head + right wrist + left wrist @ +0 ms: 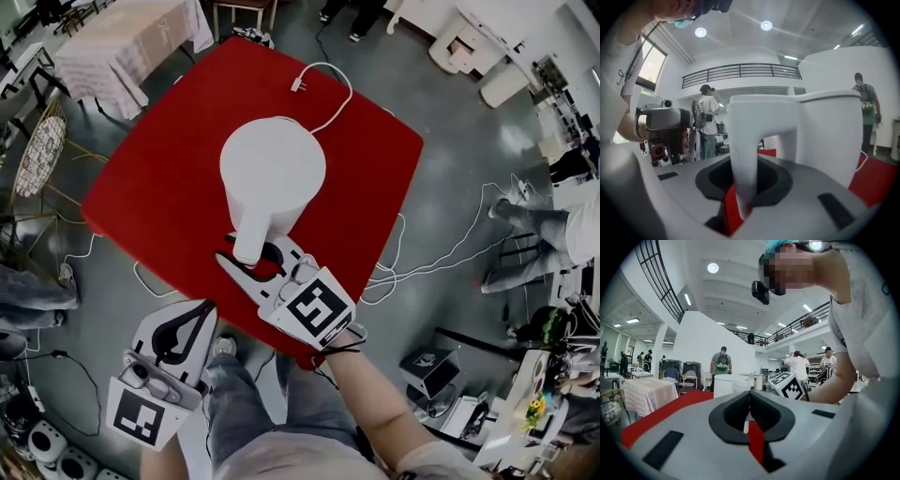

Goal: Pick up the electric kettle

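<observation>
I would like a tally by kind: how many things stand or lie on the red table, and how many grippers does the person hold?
electric kettle: 1
power cord with plug: 1
gripper: 2, the left gripper and the right gripper
Total: 4

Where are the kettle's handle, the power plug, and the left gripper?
kettle handle [250, 230]: head view, top of the handle.
power plug [299, 84]: head view, the plug's body.
left gripper [204, 307]: head view, its closed jaw tips.
</observation>
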A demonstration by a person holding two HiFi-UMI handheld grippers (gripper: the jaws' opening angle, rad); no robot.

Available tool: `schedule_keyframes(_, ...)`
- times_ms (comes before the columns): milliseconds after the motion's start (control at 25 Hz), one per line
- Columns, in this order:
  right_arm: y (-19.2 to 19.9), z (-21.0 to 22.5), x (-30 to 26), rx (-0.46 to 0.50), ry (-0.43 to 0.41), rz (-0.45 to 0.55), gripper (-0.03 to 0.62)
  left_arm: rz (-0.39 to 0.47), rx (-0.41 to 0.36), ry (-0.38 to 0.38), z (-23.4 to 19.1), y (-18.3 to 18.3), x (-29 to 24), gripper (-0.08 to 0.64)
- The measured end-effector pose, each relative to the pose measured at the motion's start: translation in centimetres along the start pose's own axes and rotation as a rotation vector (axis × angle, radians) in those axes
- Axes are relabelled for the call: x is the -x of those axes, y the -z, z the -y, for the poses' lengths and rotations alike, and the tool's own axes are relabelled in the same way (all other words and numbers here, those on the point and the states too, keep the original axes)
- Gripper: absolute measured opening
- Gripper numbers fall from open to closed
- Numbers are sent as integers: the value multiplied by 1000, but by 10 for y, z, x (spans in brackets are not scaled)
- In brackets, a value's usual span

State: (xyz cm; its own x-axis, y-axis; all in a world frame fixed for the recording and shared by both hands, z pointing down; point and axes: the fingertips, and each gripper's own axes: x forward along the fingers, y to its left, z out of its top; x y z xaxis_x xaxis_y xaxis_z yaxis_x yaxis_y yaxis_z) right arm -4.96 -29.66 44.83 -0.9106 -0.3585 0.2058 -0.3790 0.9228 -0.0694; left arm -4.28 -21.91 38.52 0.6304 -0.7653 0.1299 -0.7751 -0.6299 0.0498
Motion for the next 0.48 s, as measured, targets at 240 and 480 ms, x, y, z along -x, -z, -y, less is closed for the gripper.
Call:
schedule_keyframes(240,1,-2,-8,64,5,-6,77,6,-7,-10,-9,1,2,11)
schedule_keyframes(480,-8,-7,-8,111,-2,0,75,4,-28,-16,-10,-3,4,11)
